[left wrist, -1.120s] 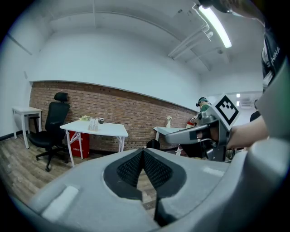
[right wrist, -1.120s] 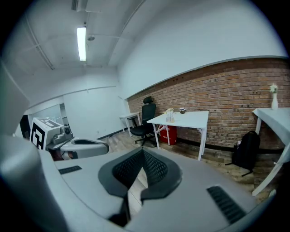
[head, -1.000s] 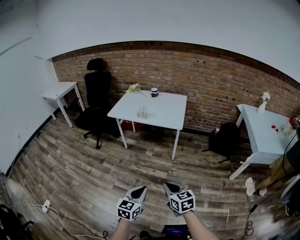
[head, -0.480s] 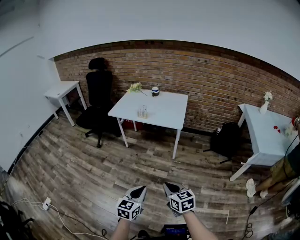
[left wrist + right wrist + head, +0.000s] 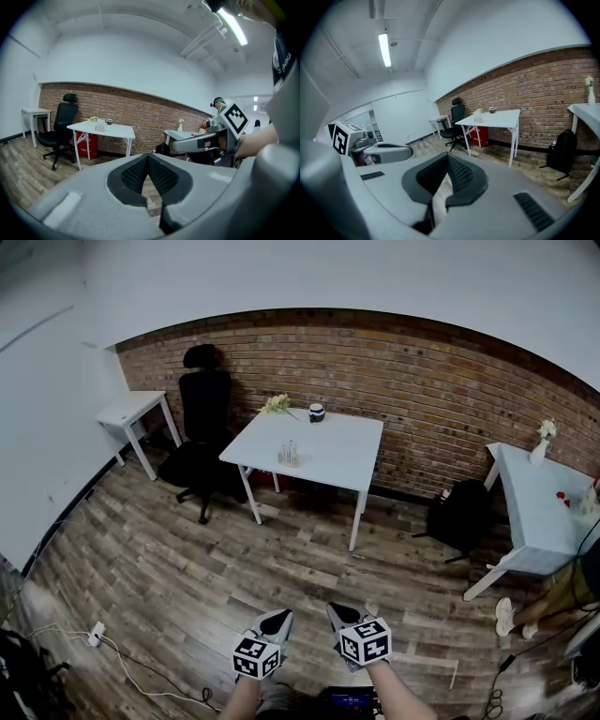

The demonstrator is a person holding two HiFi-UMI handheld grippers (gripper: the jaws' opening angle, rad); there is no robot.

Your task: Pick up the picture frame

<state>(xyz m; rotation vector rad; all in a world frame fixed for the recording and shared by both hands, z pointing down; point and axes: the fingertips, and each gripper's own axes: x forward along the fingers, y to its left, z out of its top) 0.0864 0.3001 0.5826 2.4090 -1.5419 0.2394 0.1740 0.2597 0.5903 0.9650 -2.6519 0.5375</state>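
Plainly an approach step, not yet a grasp. Left gripper point(image 5: 278, 619) and right gripper point(image 5: 338, 614) low over the wood floor point(image 5: 187, 577), side by side, both sets of jaws pressed together, nothing between them. No picture frame made out for certain: too small to tell. Possibly the small clear upright thing point(image 5: 288, 455) near the front edge of the middle desk point(image 5: 328, 460), with flowers point(image 5: 276, 404) and a cup point(image 5: 317, 412) at the back edge by the brick wall point(image 5: 422, 399). Well apart from both grippers.

To do it well: walk up to that desk square-on, steer clear of the black chair point(image 5: 204, 427) at its left, confirm the frame from close by. Spread the jaws of one gripper before reaching. Close on an edge rather than the face; probably light, thin and quick to tip, so go in slowly and lift straight up.

Against a second ago: desk, chair and small side desk point(image 5: 131, 411) a little higher and further right in the head view, more floor below them. Grippers at the same spot in the picture, jaws closed then as now.
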